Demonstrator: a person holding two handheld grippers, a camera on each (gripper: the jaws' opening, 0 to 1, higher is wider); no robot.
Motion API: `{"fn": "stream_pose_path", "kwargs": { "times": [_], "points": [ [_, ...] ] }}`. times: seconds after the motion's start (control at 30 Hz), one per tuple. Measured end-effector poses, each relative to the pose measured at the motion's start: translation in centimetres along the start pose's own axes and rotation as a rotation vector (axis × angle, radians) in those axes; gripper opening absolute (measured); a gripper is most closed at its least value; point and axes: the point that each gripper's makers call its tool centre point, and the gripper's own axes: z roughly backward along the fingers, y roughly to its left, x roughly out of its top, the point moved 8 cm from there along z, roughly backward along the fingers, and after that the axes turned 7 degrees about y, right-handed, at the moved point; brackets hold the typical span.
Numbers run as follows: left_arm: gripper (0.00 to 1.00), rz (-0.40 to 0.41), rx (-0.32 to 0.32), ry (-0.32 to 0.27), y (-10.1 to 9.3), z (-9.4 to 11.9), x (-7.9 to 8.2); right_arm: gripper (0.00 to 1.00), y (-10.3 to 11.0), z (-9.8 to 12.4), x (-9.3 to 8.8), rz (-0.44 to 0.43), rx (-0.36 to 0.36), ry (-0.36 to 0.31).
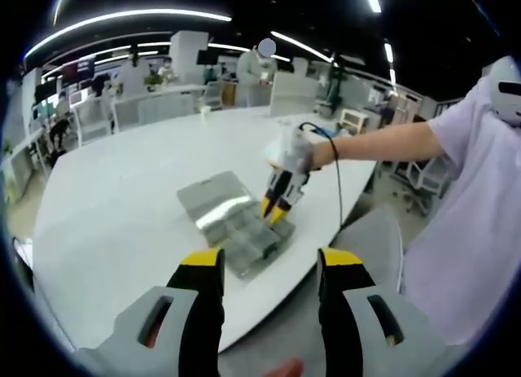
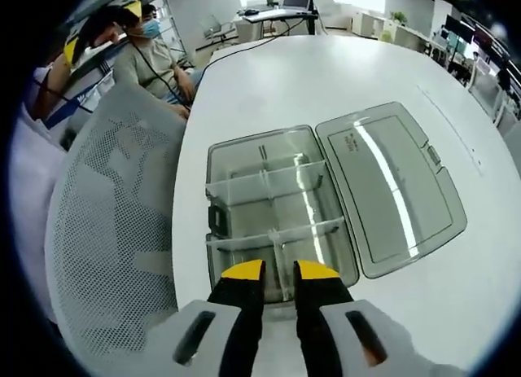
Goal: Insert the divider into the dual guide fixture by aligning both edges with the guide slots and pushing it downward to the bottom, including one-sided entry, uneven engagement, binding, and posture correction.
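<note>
The clear compartment box [image 2: 277, 222] lies lid-open at centre frame on the white table [image 2: 326, 76], thin dividers [image 2: 273, 234] already seated. They look light, stiff, slippery: grip the top edge. The right tongs [image 2: 278, 273] hover nearly closed, holding nothing; the left tongs [image 1: 269, 271] gape empty at lower frame.

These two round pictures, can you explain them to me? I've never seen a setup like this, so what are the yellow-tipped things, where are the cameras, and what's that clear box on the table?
There is no robot here. A person holds a hand tool with a two-jaw claw in each hand, and a fisheye camera rides on each tool, looking forward along its jaws.

The left gripper view looks from the left claw, held back at the table edge with its jaws apart and nothing between them. Farther off you see the person's hand holding the right claw down at the box.

The right gripper view looks down from the right claw, jaws close together just above the box's near edge; whether it grips anything is unclear.

On the white table lies a clear plastic organizer box, its hinged lid folded open flat beside it. Thin dividers cross the inside.
</note>
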Motion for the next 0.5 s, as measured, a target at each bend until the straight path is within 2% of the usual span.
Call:
{"fn": "stream_pose_path", "kwargs": {
  "times": [0.2,0.5],
  "points": [
    [0.44,0.006,-0.004,0.001,0.4,-0.1,-0.3,0.19,0.6,1.1,0.0,-0.023,-0.015,-0.068],
    [0.45,0.003,-0.027,0.014,0.9,-0.6,-0.9,0.28,1.8,3.0,-0.4,-0.027,-0.064,-0.133]
  ]
}}
